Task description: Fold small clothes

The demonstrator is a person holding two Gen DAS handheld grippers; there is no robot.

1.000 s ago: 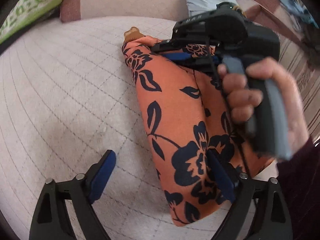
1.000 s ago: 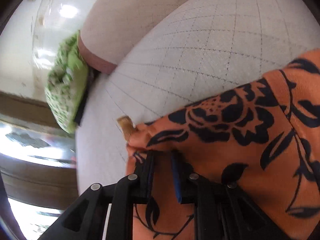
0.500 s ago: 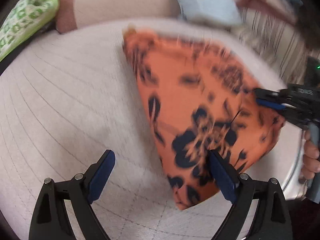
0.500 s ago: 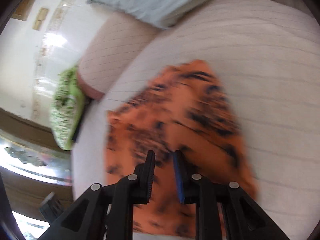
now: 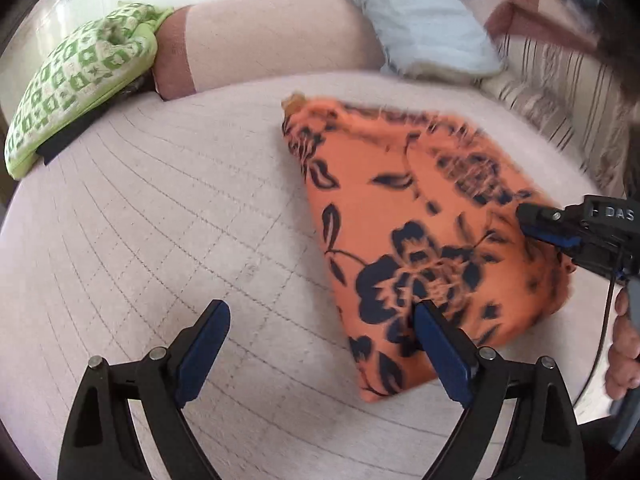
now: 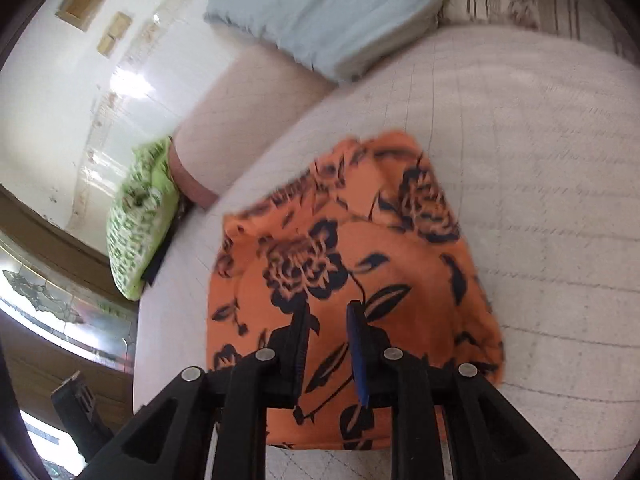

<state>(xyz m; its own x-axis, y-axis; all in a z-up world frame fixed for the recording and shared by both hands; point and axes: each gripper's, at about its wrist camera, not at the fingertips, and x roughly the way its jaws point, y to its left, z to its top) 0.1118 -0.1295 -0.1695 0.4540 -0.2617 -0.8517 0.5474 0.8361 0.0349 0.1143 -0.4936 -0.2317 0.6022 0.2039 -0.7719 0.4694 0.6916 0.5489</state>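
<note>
The orange floral garment (image 5: pixel 404 216) lies folded on the quilted bed (image 5: pixel 160 220). The right gripper (image 6: pixel 329 320) hangs over it, jaws nearly together — whether they pinch cloth cannot be told. The left gripper (image 5: pixel 320 320) has jaws wide apart, empty, one finger over the garment's edge. Only the left view shows the hand (image 5: pixel 624 352) on the right gripper; both show a green pillow (image 5: pixel 76 76).
</note>
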